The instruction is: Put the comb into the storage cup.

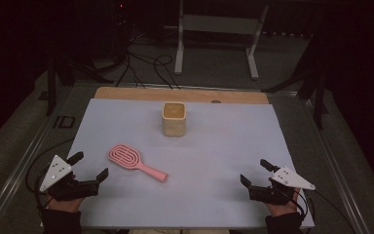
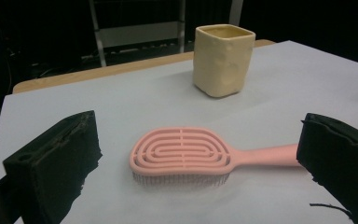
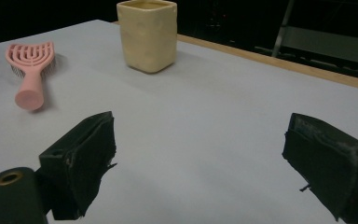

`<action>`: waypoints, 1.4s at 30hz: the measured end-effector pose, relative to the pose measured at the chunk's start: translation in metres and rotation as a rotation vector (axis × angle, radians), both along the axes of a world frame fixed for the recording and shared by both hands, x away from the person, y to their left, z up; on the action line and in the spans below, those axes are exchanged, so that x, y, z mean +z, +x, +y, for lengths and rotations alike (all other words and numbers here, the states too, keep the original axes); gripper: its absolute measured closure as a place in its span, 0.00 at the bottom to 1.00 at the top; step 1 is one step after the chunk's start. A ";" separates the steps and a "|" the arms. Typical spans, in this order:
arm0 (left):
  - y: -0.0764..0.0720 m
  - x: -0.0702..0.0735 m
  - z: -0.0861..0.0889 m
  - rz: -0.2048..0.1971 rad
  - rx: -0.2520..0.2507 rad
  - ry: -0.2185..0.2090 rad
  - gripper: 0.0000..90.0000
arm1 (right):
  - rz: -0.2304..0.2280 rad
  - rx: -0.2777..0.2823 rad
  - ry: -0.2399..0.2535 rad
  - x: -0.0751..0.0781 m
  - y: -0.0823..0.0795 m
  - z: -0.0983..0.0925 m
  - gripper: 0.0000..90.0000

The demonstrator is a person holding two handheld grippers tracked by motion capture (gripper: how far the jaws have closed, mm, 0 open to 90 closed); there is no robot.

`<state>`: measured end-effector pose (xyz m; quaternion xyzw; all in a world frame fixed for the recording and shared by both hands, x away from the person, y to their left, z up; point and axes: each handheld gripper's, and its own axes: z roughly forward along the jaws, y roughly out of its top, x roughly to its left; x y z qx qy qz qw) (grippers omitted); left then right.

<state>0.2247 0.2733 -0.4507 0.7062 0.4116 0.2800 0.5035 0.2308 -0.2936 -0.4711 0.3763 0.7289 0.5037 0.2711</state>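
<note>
— So, where do I stand at the near edge?

— I have the left gripper (image 1: 88,167) low at the near left corner of the pale grey table mat (image 1: 214,161), jaws spread wide and holding nothing. I hold the right gripper (image 1: 255,171) the same way at the near right corner, jaws apart and empty. I judge this a ready pose, each claw parked clear of the work.

— And what lies beyond?

— Just ahead of my left gripper, the pink plastic paddle hairbrush with a slotted head (image 2: 181,150) lies flat, bristles down, handle pointing toward the table's middle. In the left gripper view it sits squarely between the jaws, so I'd guess that claw is lined up for it. Farther off, well apart from the brush, the cream square-sided cup with dimpled walls (image 1: 174,118) stands upright, mouth open, likely a holder.

— Any writing?

— None I can read on brush, cup or mat.
</note>
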 end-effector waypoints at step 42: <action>0.012 0.000 -0.028 0.024 -0.057 0.055 0.00 | 0.032 -0.021 0.002 -0.009 0.005 -0.001 0.10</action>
